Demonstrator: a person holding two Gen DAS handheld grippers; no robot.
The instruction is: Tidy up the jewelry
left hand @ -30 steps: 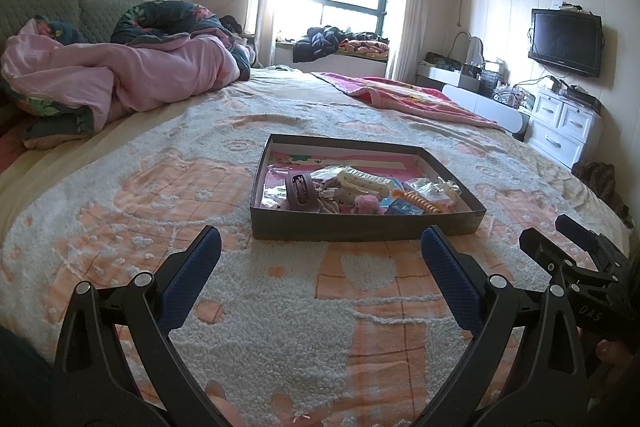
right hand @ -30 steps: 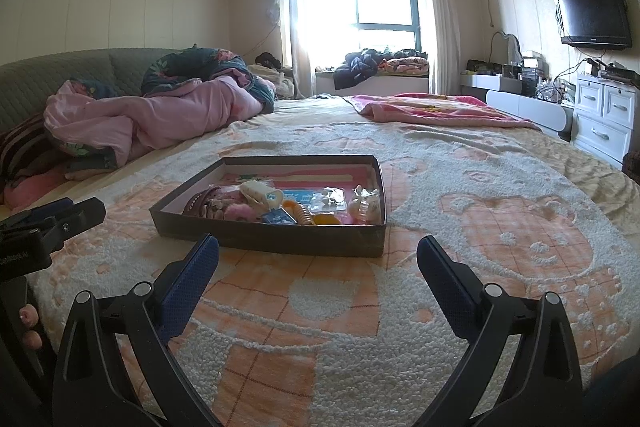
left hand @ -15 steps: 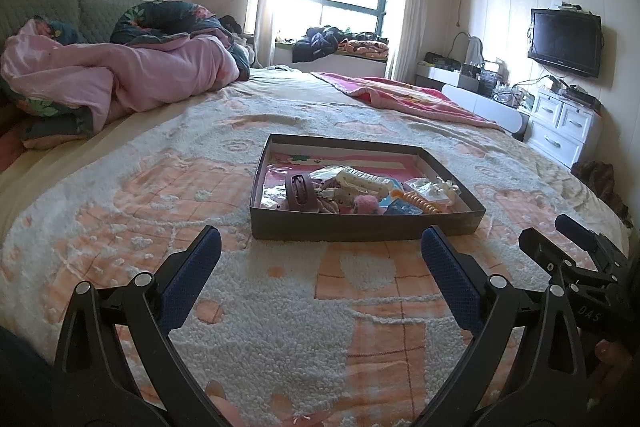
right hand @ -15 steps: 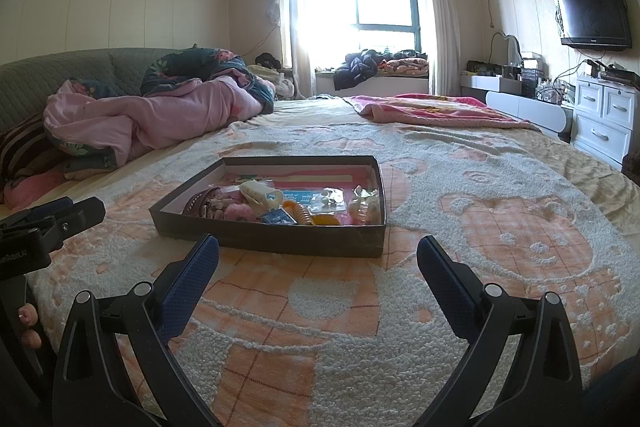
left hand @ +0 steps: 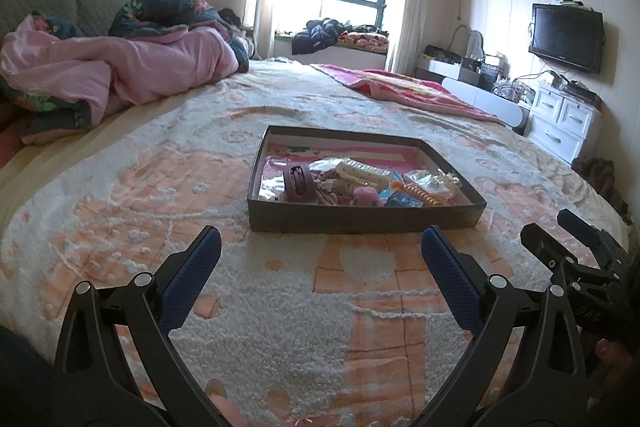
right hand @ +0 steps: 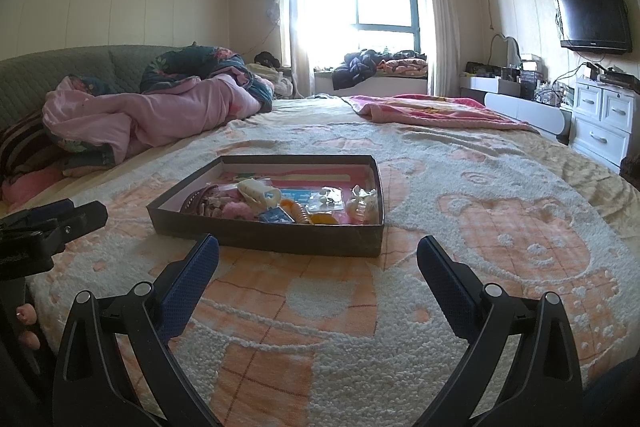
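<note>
A shallow dark cardboard box [left hand: 360,218] [right hand: 264,235] lies on the bed, with a pink lining. In it lie a mauve strap-like piece [left hand: 298,181], a cream hair clip [left hand: 362,173] [right hand: 258,193], a pink pompom [left hand: 366,195] [right hand: 238,211], an orange spiral hair tie [left hand: 420,193] [right hand: 298,213], blue packets and small clear bags [right hand: 328,199]. My left gripper [left hand: 320,247] is open and empty, low over the blanket in front of the box. My right gripper [right hand: 318,253] is open and empty, also just short of the box's near wall.
The bed carries a fuzzy cream and orange blanket [left hand: 280,307]. Crumpled pink bedding [left hand: 120,67] lies far left, a pink throw [left hand: 412,91] far right. White drawers [left hand: 560,123] and a TV [left hand: 566,39] stand on the right. The other gripper shows at each view's edge [left hand: 580,255] [right hand: 48,227].
Both grippers have eased slightly closer to the box and stay open. Nothing in the box has moved.
</note>
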